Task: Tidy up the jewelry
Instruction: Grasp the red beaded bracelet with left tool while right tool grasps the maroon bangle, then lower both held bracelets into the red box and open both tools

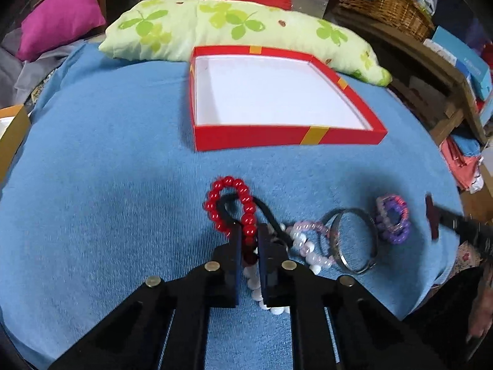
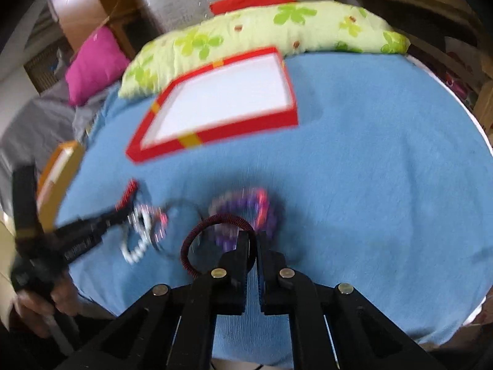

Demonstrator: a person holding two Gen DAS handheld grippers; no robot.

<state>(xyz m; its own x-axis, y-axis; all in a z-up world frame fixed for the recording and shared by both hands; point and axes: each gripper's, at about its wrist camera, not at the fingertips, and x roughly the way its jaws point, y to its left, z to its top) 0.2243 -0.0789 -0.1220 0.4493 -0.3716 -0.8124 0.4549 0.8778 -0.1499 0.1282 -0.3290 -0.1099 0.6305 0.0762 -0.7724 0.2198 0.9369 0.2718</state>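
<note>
Your blue cloth [image 1: 107, 185] carries an empty red box [image 1: 339, 131] before a floral pillow [image 1: 215, 27]. Your left gripper [image 1: 250, 231] pinches the red bead bracelet [image 1: 243, 197]; your right gripper [image 2: 253, 237] is clamped on the dark hair tie [image 2: 197, 234].

A red bead bracelet [image 1: 229, 206] loops on the blue cloth, its near end pinched between black fingers, beside a pink-white bead strand [image 1: 303, 243], a metal bangle [image 1: 354, 240] and a purple bracelet [image 1: 394, 219]. A dark red-black hair tie [image 2: 212, 240] stands lifted, clamped at 1 edge. Behind them the red box [image 1: 286, 137] lies open, its white inside bare.
</note>
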